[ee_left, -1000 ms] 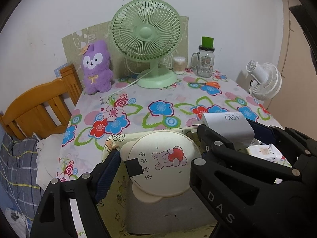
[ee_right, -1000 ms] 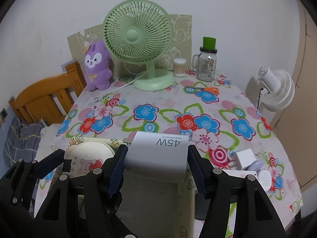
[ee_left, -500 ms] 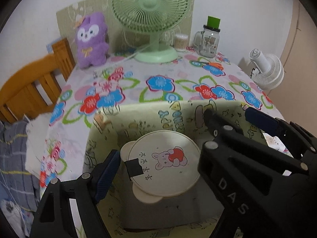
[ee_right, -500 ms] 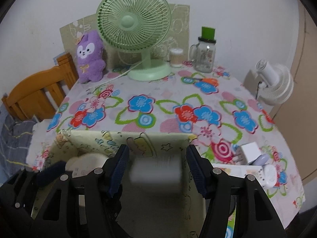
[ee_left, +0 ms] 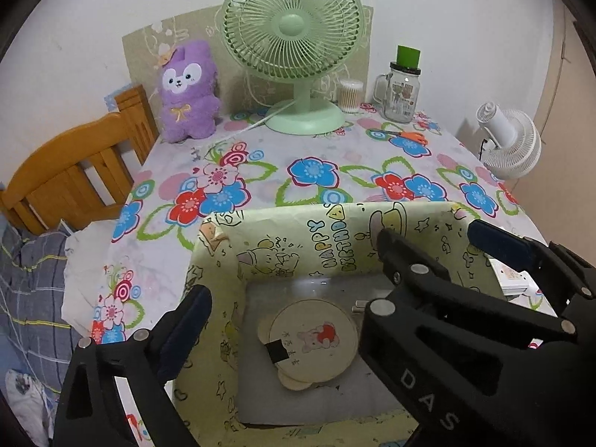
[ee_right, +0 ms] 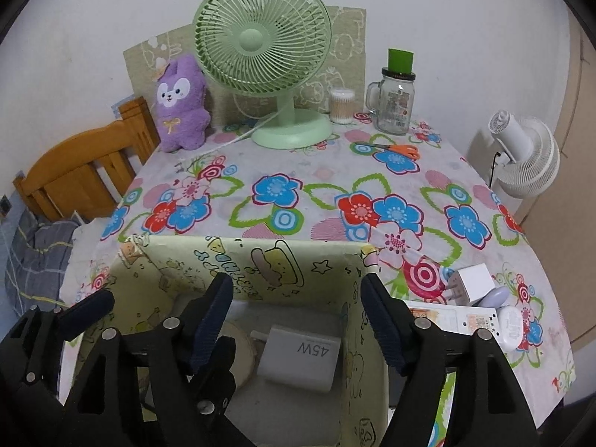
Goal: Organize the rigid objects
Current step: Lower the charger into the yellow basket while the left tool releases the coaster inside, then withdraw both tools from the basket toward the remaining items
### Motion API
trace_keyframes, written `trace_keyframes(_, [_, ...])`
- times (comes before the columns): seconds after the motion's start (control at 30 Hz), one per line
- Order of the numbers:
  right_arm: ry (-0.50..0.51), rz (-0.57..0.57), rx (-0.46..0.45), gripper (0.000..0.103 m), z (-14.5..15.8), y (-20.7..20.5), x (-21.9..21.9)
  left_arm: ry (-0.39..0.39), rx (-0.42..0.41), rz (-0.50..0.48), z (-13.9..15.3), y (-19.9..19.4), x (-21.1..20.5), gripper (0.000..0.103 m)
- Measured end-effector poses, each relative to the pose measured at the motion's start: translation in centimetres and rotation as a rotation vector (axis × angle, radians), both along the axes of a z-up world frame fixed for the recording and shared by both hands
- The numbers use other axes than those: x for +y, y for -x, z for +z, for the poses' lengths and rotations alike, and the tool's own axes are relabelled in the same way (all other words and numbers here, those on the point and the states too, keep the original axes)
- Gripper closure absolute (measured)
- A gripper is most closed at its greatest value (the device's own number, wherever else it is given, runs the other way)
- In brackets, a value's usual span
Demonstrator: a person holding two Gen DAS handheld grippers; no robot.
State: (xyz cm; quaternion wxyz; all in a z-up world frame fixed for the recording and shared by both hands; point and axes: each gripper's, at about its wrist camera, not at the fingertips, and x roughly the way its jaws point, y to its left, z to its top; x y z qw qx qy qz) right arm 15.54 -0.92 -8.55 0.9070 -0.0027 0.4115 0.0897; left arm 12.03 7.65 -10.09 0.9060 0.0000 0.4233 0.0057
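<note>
1. Left hand-held gripper [ee_left: 294,294]: hangs over the box, pointing steeply down. Jaws opening, spread about as wide as the box floor, nothing between the pads. The round mirror lies below them, untouched.
2. Right hand-held gripper [ee_right: 298,320]: beside the left one, at 3 o'clock from it, also tilted down over the box. Jaws opening; the white charger lies on the box floor beneath the gap, clear of both pads.
3. Surface [ee_right: 298,171]: covered by a flowered cloth in blue, red and green.
4. Green fan [ee_right: 262,48]: upright at 12 o'clock on the surface, against the wall, its white cord trailing towards 9 o'clock.
5. Box [ee_left: 335,231]: open-topped, walls papered in pale yellow cartoon print, grey floor. Stands at the 6 o'clock edge of the surface.
6. Purple plush [ee_left: 188,93]: upright at 10 o'clock, just beside the fan.
7. White fan [ee_right: 525,156]: off the surface's 3 o'clock edge.
8. Glass jar [ee_right: 395,106]: handled, dark lid with a green cap, at 1 o'clock; a cotton swab tub [ee_right: 342,106] stands between it and the fan base.
9. Round mirror [ee_left: 311,339]: cream, bear-eared, rabbit picture on its face. Lies flat in the box, 9 o'clock side.
10. White charger [ee_right: 300,357]: marked 45W, flat on the box floor, touching or just beside the mirror at its 3 o'clock; prongs point towards it.
11. Orange scissors [ee_right: 395,149]: flat on the cloth, near the jar.
12. Small white items [ee_right: 480,298]: a plug cube and others lie outside the box at 4 o'clock; details unclear.
</note>
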Motion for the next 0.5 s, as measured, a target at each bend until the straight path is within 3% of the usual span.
trace_keyframes(0.13, [0.027, -0.013, -0.048, 0.015, 1.1, 1.0, -0.2, 0.002, -0.019, -0.003, 0.8, 0.8, -0.3, 0.002])
trace_keyframes(0.5, [0.035, -0.005, -0.09, 0.012, 3.6, 2.9, -1.8, 0.007, -0.087, -0.008, 3.1, 2.7, -1.9, 0.002])
